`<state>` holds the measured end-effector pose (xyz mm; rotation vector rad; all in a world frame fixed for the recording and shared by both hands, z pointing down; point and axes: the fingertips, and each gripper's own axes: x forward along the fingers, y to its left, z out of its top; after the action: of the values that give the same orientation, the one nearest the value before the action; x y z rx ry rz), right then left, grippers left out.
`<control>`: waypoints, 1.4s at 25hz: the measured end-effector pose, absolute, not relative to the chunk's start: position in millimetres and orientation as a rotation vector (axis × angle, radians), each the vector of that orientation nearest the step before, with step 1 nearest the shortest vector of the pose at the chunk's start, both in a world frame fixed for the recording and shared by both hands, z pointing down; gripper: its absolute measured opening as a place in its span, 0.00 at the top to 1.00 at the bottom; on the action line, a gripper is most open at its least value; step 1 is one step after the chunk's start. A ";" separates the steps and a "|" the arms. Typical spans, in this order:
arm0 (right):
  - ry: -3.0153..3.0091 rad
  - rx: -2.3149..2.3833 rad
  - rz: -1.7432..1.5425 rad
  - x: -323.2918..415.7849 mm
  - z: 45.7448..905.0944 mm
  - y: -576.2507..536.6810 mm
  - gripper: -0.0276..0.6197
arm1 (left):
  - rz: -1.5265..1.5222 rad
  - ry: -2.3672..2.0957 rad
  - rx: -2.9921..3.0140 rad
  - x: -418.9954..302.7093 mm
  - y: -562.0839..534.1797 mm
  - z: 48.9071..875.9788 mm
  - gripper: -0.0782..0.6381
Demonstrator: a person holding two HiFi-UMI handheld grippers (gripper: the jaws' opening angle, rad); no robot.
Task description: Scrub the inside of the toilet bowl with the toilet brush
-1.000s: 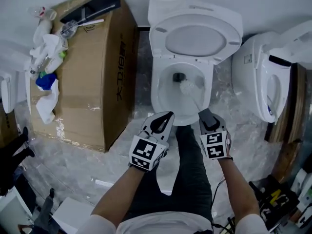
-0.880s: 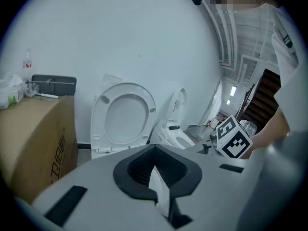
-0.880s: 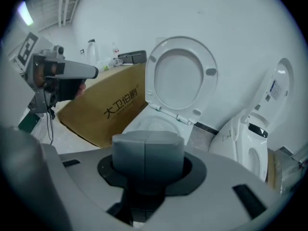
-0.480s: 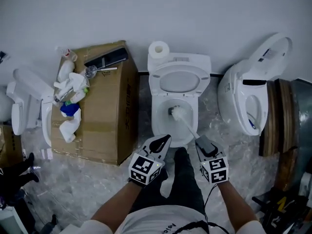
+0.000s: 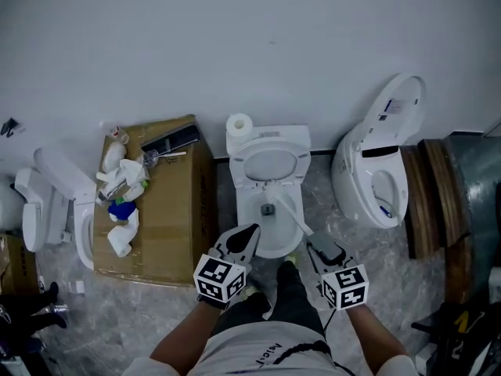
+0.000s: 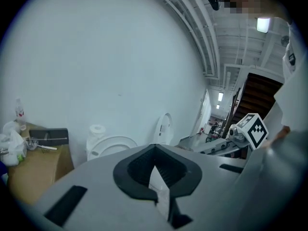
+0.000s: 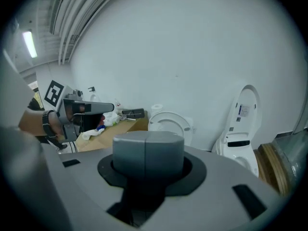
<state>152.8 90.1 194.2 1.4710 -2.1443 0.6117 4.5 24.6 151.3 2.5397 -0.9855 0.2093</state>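
— Can you make out the bristles from here?
— Barely. The brush (image 5: 293,218) slants from the right gripper (image 5: 318,247) up and left into the bowl (image 5: 244,219), and its far end blends into the white porcelain. There's a dark spot beside it, and I can't tell what that is.
— And in the right gripper view?
— The gripper's own body blocks the bowl. Only the grey end of the handle (image 7: 147,153) shows, with the jaws clamped on it.
— The left gripper (image 5: 249,235)?
— Its jaws are nearly together, just a thin slit, with nothing between them. It hangs over the bowl's front left edge, pointing toward the wall (image 5: 235,45).
— How are the arms?
— Both forearms (image 5: 184,334) reach forward from the bottom edge, where they're cut off, roughly side by side. The right gripper sits at the bowl's front right, just off the rim.
— Anything else?
— The lid (image 5: 266,164) stands up. A box (image 5: 168,218) sits left of the bowl, and the clutter on it is too small to sort out.
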 end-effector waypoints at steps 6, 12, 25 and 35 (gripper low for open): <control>-2.225 1.535 0.578 154.1 141.0 95.6 0.72 | 0.151 -0.992 2.590 10.1 20.7 96.0 0.88; -2.290 1.570 0.535 149.5 96.7 101.7 0.72 | 0.110 -0.979 2.601 12.9 23.1 69.6 0.88; -2.324 1.584 0.455 144.1 71.7 103.9 0.72 | 0.064 -1.011 2.606 6.4 18.8 51.1 0.88; -2.320 1.553 0.443 138.8 71.6 98.1 0.72 | 0.057 -1.028 2.596 -0.2 13.9 52.1 0.88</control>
<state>138.8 98.1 71.6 1.5527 -2.3196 0.4428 -0.2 13.9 52.1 2.5958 -1.0281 0.0566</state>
